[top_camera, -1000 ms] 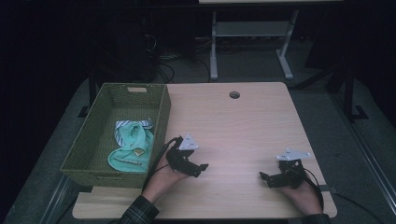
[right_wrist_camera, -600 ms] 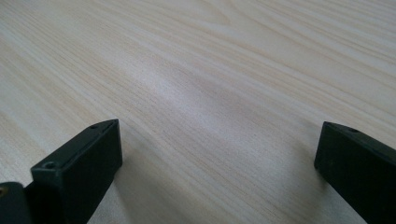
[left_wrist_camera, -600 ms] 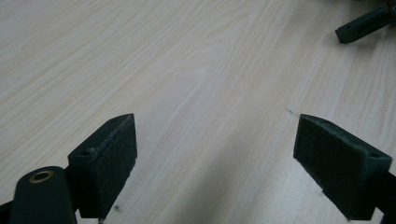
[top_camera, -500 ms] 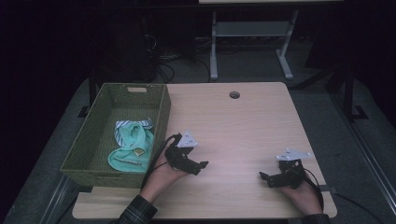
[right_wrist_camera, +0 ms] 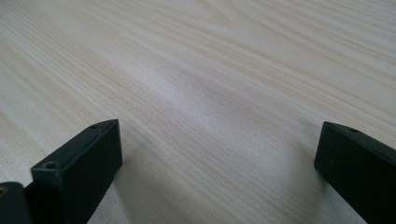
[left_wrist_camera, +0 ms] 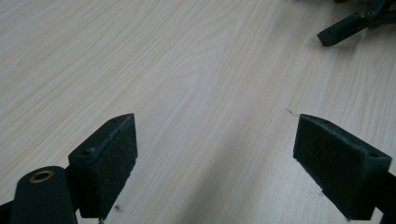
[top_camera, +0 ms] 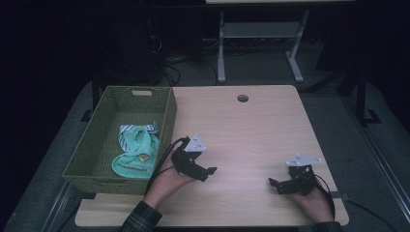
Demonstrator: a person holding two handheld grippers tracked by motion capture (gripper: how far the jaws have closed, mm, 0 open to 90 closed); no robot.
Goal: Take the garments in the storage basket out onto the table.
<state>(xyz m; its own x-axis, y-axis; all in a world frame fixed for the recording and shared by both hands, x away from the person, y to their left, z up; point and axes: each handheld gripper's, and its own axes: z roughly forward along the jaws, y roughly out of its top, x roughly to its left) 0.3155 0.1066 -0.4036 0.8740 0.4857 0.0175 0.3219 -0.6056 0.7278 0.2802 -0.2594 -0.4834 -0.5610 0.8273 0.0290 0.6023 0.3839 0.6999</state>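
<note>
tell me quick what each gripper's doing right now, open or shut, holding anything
Left gripper: open, holding nothing, jaws wide over the bare table.
Right gripper: open, holding nothing, jaws wide over bare wood.

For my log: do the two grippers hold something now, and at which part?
Nothing is held. The left gripper and right gripper are both open over the bare table.

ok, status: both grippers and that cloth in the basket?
Left gripper open, empty, low over table. Right gripper open, empty, near front edge. Teal cloth in green basket, untouched. Basket wall between left gripper and cloth.
</note>
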